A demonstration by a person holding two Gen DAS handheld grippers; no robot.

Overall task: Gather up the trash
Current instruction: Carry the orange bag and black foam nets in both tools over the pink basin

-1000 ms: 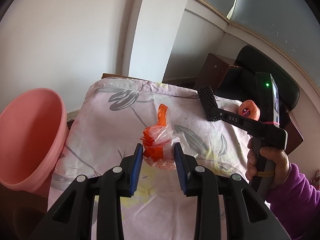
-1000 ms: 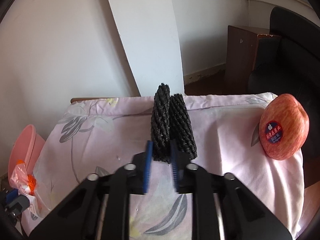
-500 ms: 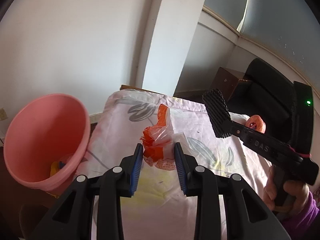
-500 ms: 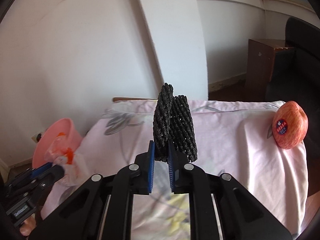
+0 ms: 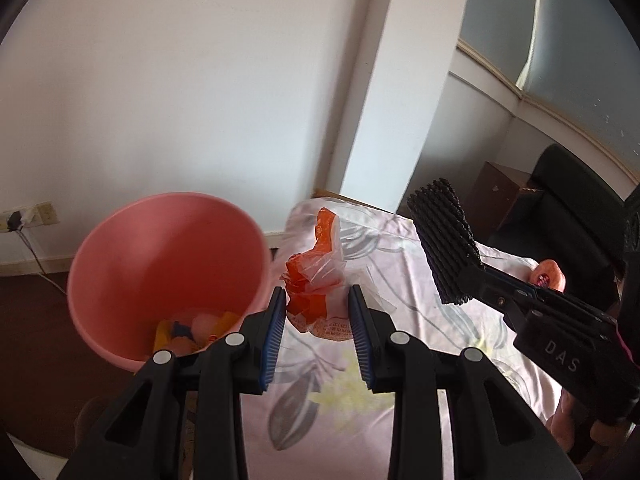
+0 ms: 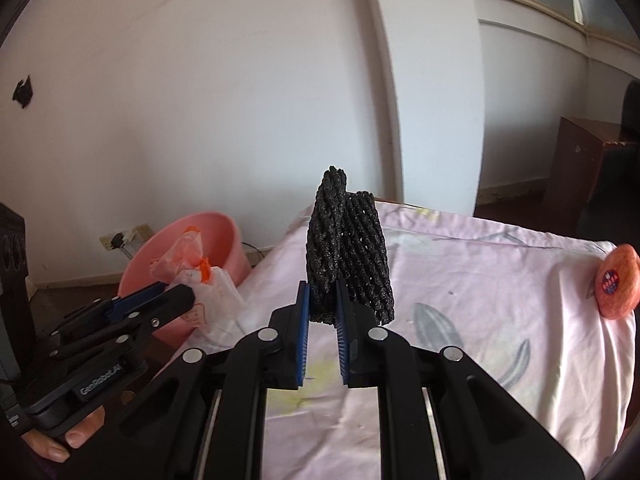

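Two pieces of trash ride in our grippers at once, both lifted clear of the table, whose soft pale pink cloth with grey printed leaves (image 6: 480, 280) lies slightly rumpled beneath us. Beside its edge waits the round pink plastic bin (image 5: 160, 264), smooth-walled and tilted in the left view, with some yellow and pale scraps already at its bottom; we judge it the goal, which explains why both loads lean that way. Our right gripper (image 6: 322, 320) has its jaws narrow, pinching the lower end of a black foam fruit net (image 6: 348, 252), a springy open mesh sleeve folded double so it stands upright. Our left gripper (image 5: 316, 320) holds its jaws moderately apart around a crumpled clear and orange plastic wrapper (image 5: 316, 280), thin and crinkly, carried just beside the bin's rim. Far off on the cloth rests a red stickered apple (image 6: 616, 286), left alone as no trash.
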